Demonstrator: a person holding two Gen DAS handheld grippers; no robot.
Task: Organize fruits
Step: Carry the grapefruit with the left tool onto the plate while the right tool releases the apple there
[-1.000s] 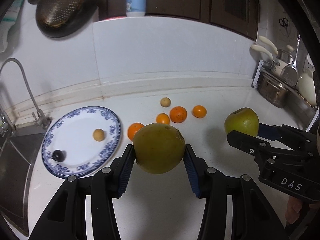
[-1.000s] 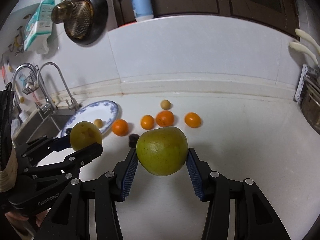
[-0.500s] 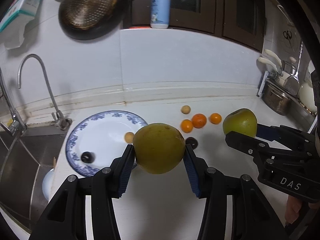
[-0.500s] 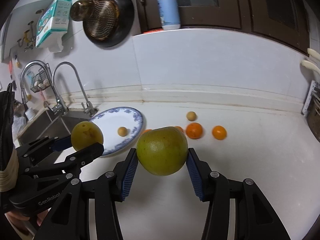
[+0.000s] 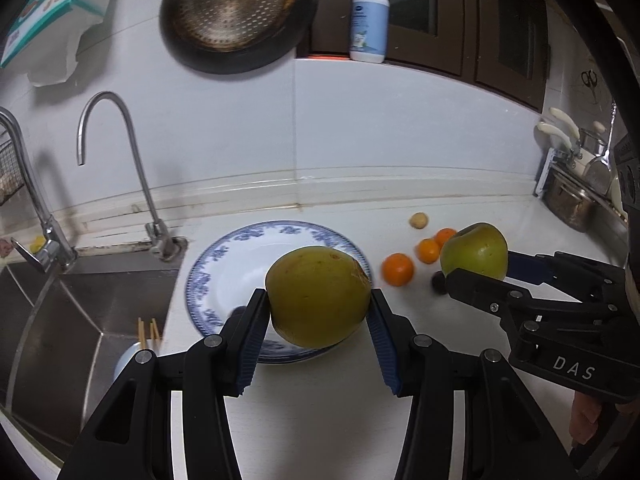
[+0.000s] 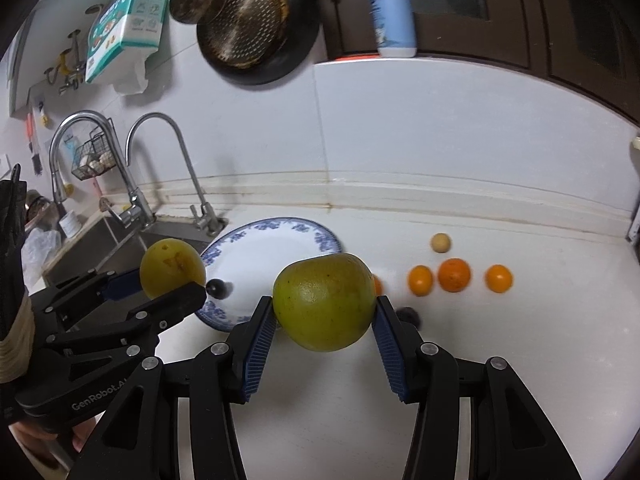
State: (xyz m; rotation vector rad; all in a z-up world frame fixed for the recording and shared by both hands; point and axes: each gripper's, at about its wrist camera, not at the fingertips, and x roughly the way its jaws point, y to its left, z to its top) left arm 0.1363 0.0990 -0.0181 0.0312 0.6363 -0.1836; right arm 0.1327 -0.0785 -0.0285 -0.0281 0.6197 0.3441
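While both grippers hang above the counter, each is clamped on one large yellow-green fruit. Left gripper [image 5: 318,322] holds its fruit [image 5: 318,296] over the plate [image 5: 208,280], blue pads pressed on both flanks. Right gripper [image 6: 326,326] holds the second fruit [image 6: 324,300] just off the plate's rim, at about 4 o'clock from its centre.

Step in hand, as I judge it: carry and set down on the plate. Do it well by lowering until each fruit rests on the dish before letting go; round fruit rolls. Keep clear of the small dark fruit [image 6: 218,287] already on the plate, at its 8 o'clock.

Count:
- large yellow-green fruits, two, both held;
- oranges [image 6: 454,275] on the counter, four, one half hidden;
- small tan fruit [image 6: 440,242], one;
- dark fruits, two, the second [image 6: 409,314] on the counter.
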